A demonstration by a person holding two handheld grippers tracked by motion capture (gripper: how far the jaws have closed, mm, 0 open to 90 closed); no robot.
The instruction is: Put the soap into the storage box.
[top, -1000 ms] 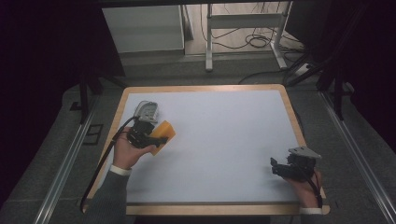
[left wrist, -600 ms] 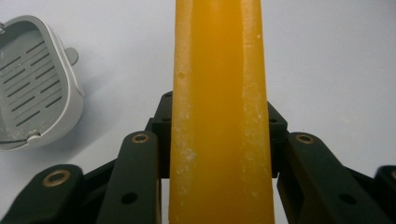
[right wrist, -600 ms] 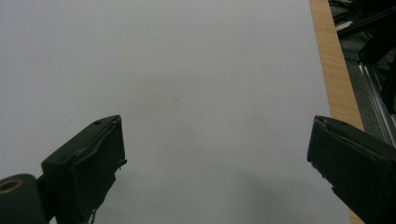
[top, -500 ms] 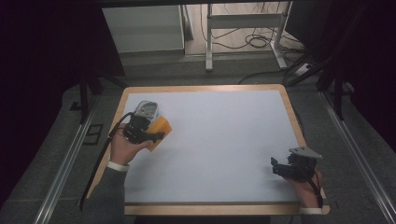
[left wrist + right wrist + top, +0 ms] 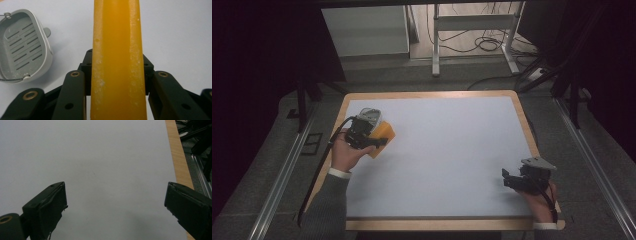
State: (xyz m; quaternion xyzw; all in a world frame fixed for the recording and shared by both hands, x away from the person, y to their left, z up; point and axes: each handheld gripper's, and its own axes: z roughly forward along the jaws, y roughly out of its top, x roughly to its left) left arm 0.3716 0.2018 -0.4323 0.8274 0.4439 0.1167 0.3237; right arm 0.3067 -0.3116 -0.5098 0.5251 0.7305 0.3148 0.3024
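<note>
The left gripper (image 5: pixel 117 82) clamped an orange block (image 5: pixel 117 50) near the table's (image 5: pixel 452 150) left edge, beside a grey basket (image 5: pixel 22 47). The right gripper (image 5: pixel 115 202) gaped wide, empty, near the right front corner.

Orange block (image 5: pixel 117 60) – waxy, white-flecked; grey slotted tray (image 5: pixel 22 47) – matt plastic; table (image 5: pixel 452 150) – matt white, wood-edged.

On the tabletop (image 5: pixel 442 150), the block (image 5: pixel 381 137) sits at about nine o'clock, between the left gripper's (image 5: pixel 362 134) jaws. The little basket (image 5: pixel 371 117) lies just behind it. The right gripper (image 5: pixel 517 180) rests at four o'clock, well apart.
</note>
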